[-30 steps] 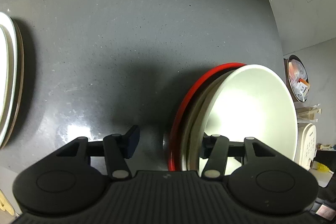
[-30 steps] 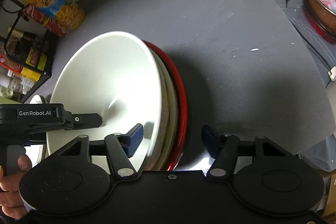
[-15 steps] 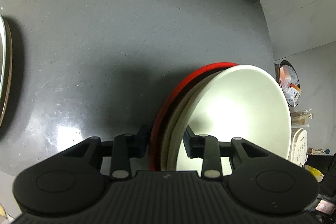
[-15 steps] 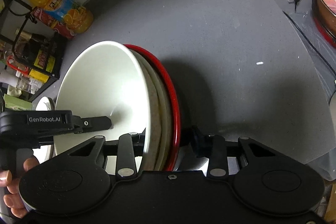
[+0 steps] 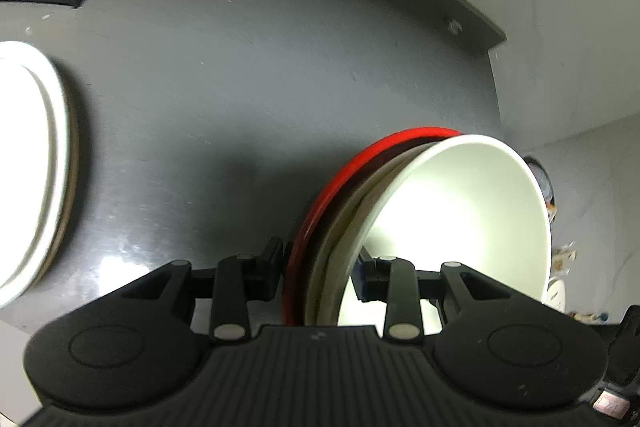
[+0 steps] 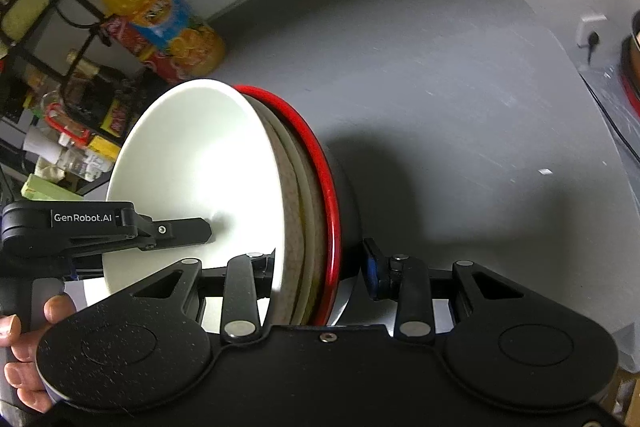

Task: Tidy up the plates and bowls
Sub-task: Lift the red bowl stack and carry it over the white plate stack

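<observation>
At the far left we see a stack of white plates (image 5: pixel 28 167) lying flat on the dark grey countertop (image 5: pixel 240 67). The left gripper (image 5: pixel 320 269) has just closed its jaws, clamping one edge of a nested stack: a glossy white bowl (image 5: pixel 460 227), beige dishes and a red-rimmed plate (image 5: pixel 340 179). The right gripper (image 6: pixel 320 265), narrowed likewise, pinches the opposite edge, holding the stack above the counter.

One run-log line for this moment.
left tongs: shut on bowl stack | right tongs: shut on bowl stack | stack: lifted off counter
</observation>
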Tool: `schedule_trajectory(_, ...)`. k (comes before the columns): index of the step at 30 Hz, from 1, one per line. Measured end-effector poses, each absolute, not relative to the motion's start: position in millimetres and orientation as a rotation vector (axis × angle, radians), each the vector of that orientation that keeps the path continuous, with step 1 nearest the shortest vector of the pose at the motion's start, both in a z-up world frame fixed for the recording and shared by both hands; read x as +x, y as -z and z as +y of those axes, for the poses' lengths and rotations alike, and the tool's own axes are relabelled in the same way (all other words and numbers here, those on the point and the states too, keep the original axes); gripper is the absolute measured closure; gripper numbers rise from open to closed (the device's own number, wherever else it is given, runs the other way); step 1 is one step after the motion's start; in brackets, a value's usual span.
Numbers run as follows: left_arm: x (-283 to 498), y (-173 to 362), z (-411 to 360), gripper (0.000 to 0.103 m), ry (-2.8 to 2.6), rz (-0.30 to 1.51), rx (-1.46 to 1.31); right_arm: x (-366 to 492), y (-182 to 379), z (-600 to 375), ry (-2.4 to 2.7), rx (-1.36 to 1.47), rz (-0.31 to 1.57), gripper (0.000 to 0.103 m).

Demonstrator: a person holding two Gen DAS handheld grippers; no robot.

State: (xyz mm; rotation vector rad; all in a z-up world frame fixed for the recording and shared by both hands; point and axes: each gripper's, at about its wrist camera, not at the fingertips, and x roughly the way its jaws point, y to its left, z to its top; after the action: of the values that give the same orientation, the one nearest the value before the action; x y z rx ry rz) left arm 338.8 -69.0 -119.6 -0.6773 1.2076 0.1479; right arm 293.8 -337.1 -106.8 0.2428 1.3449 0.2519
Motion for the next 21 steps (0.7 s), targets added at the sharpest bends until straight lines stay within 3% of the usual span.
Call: schedule_trajectory(21,269.7,74.5,55.6,0.070,-0.176,1.094,-0.718,281.6,85.7,-204.0,-0.329,0.208,1.296,0.069)
